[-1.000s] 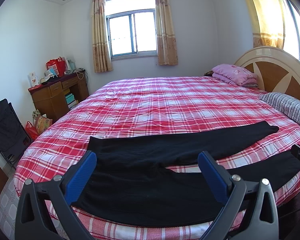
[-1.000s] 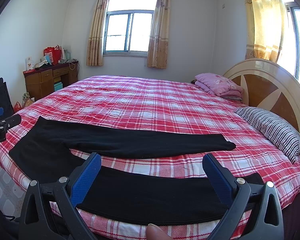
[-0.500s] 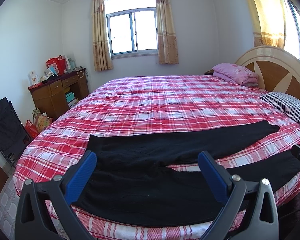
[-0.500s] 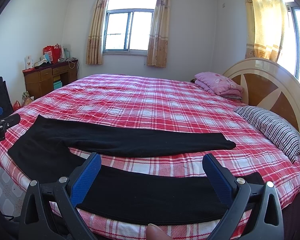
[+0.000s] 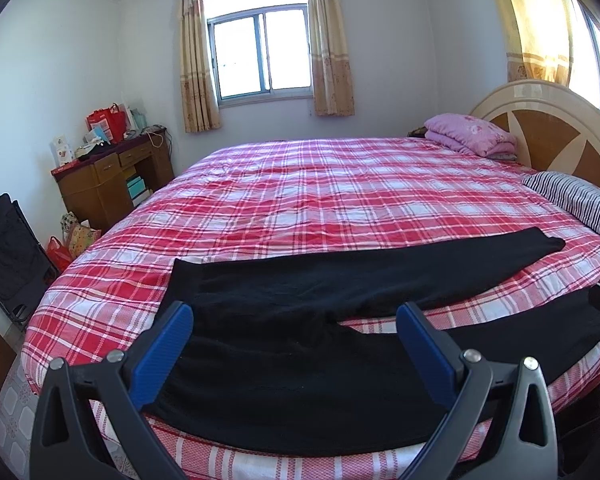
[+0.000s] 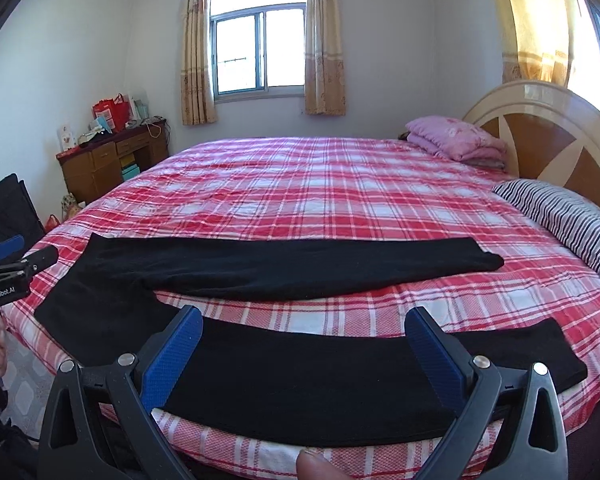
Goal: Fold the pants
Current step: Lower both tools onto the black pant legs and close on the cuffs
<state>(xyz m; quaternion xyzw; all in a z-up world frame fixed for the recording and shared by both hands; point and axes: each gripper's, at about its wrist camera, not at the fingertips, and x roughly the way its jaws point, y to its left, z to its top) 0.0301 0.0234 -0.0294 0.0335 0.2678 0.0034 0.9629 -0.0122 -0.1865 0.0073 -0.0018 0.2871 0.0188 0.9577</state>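
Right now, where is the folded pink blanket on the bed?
The pink blanket lies at the far right corner of the bed, against the headboard, beyond the striped pillow; both wrist views show it there.

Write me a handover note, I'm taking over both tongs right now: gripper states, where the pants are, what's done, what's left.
Left tongs: open, empty, above the waist end.
Right tongs: open, empty, above the near leg.
Black pants: flat on the plaid bed, legs spread apart, waist toward the left, cuffs toward the striped pillow.
Done: pants laid out.
Left: every fold; probably bring one leg onto the other first.
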